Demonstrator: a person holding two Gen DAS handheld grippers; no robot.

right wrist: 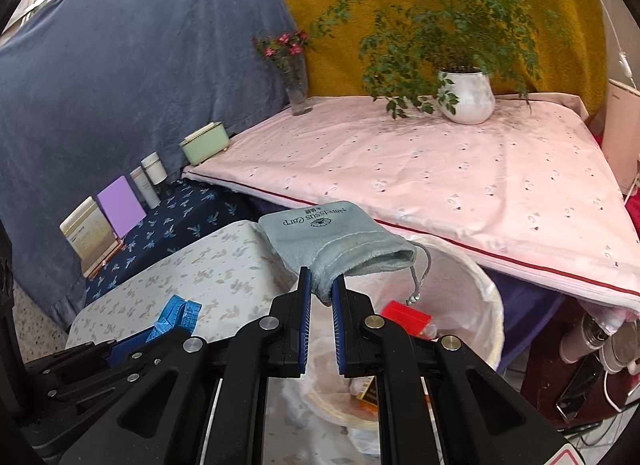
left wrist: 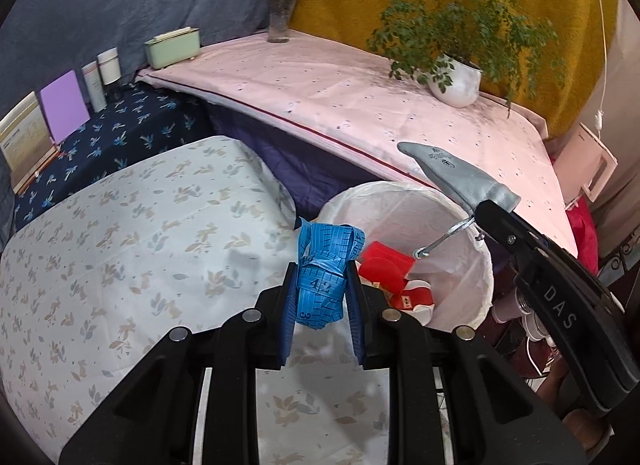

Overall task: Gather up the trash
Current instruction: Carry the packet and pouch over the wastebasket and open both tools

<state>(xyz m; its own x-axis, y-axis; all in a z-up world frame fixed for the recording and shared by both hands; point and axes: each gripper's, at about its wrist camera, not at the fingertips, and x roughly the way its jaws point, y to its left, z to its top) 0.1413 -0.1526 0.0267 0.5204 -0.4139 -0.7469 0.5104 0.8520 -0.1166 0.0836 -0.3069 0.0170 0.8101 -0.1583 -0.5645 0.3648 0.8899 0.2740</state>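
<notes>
Blue tape: a crumpled blue fabric measuring tape (left wrist: 326, 273) with printed black numerals is bunched into a wad; it is clamped between the blue pads of the left gripper (left wrist: 322, 285), above the edge of the floral cloth and just beside the bin.
Grey pouch: a soft grey-blue plush drawstring pouch (right wrist: 332, 243) with dark printed lettering and a silver cord hanging from its mouth is pinched by one corner in the right gripper (right wrist: 322, 289); it is held over the bin's near rim.
Bin: a round white waste bin lined with a white bag (right wrist: 490, 305) is seen between the two cloth-covered surfaces; a red box (right wrist: 406, 317) and paper scraps are seen inside.
Left gripper: jaws are closed narrowly on the tape wad; it is angled downward.
Right gripper: jaws are nearly closed, gripping the pouch fabric; it is angled downward toward the bin.
Surroundings: a pale floral-print cloth (left wrist: 120, 233) lies left of the bin; a pink dotted cloth (right wrist: 440, 177) lies behind it, bearing a white potted fern (right wrist: 468, 97) and a glass vase of pink flowers (right wrist: 296, 81).
</notes>
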